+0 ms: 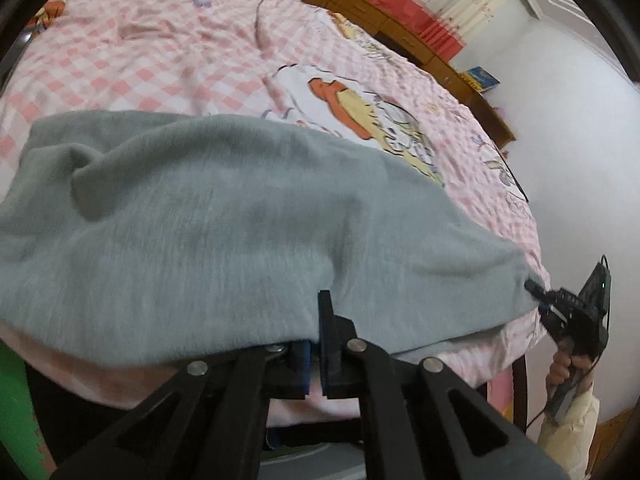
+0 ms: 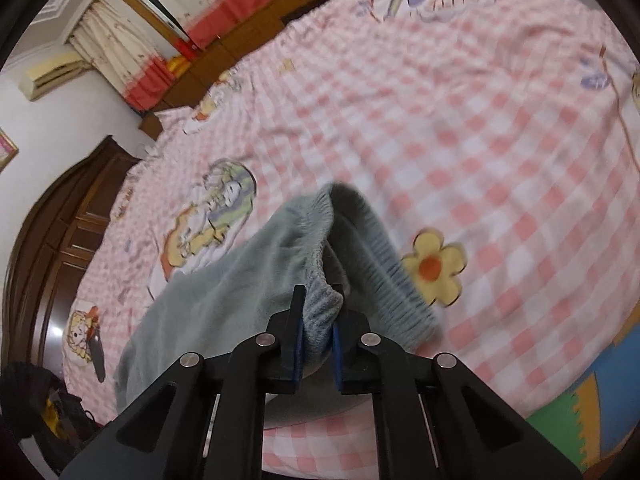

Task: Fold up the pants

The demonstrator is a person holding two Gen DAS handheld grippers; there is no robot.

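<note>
Both jaws pinch grey pants point(image 1: 224, 216); elastic waistband point(image 2: 384, 256) visible only from right wrist.

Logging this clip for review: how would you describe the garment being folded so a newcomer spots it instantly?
Start at the pink checked bedsheet covering the bed. On it lies the grey pants, held by the left gripper and the right gripper. It is the only plain grey fabric, with a ribbed elastic waistband.
</note>
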